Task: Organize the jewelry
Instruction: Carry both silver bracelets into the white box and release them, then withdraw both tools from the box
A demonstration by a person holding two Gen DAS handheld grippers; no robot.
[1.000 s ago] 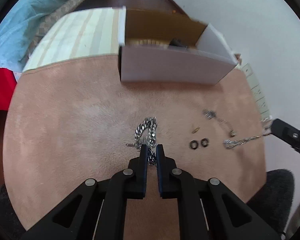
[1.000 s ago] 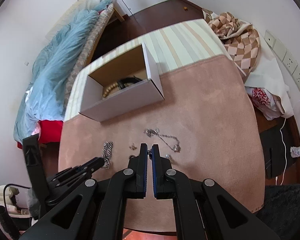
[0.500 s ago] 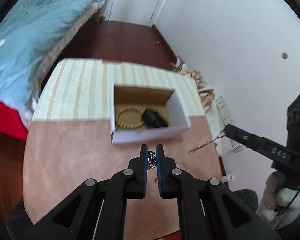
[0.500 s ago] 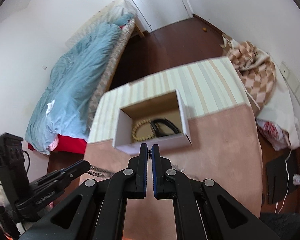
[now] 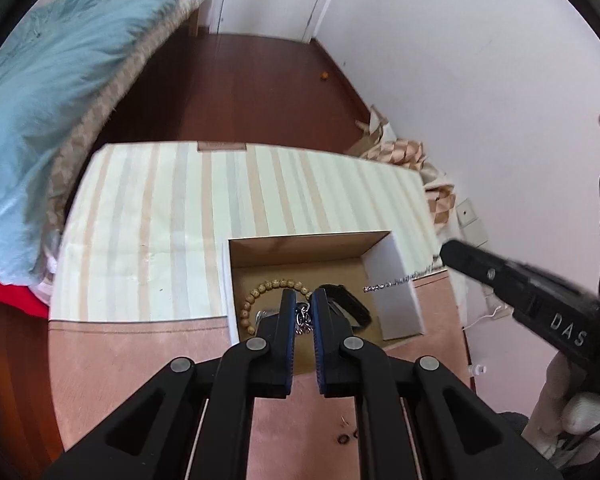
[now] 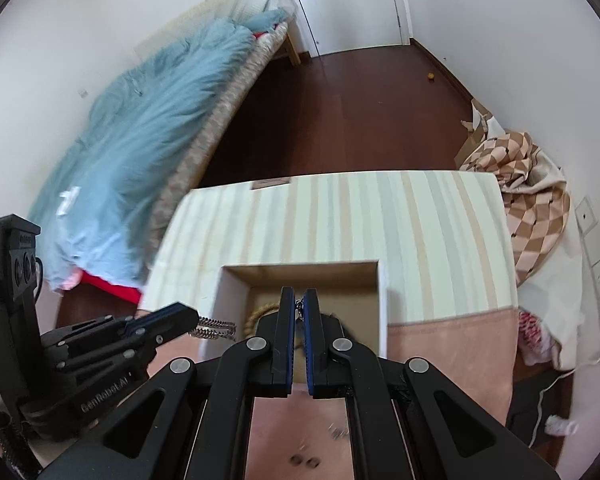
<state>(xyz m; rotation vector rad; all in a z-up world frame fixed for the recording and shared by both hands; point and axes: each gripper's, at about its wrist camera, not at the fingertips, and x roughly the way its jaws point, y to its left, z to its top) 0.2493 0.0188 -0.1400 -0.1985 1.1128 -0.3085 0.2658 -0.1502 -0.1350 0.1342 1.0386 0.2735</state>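
An open cardboard box [image 5: 396,280] stands on the pink cloth and holds a wooden bead bracelet [image 5: 256,294] and a black band [image 5: 348,300]. My left gripper [image 5: 303,300] is shut on a thick silver chain [image 5: 302,318] and holds it over the box; it also shows in the right wrist view [image 6: 214,326]. My right gripper [image 6: 299,298] is shut on a thin silver chain [image 5: 396,281], held above the box [image 6: 232,284]. Small black rings [image 5: 348,437] lie on the cloth near me.
The table carries a pink cloth [image 5: 140,360] and a striped cloth [image 5: 172,208] behind the box. A bed with a blue duvet [image 6: 140,128] stands at the left. A checked fabric pile [image 6: 532,200] lies at the right by the wall.
Both grippers rose from the pink cloth with their chains and moved forward. They now hang over the box, which was farther off before.
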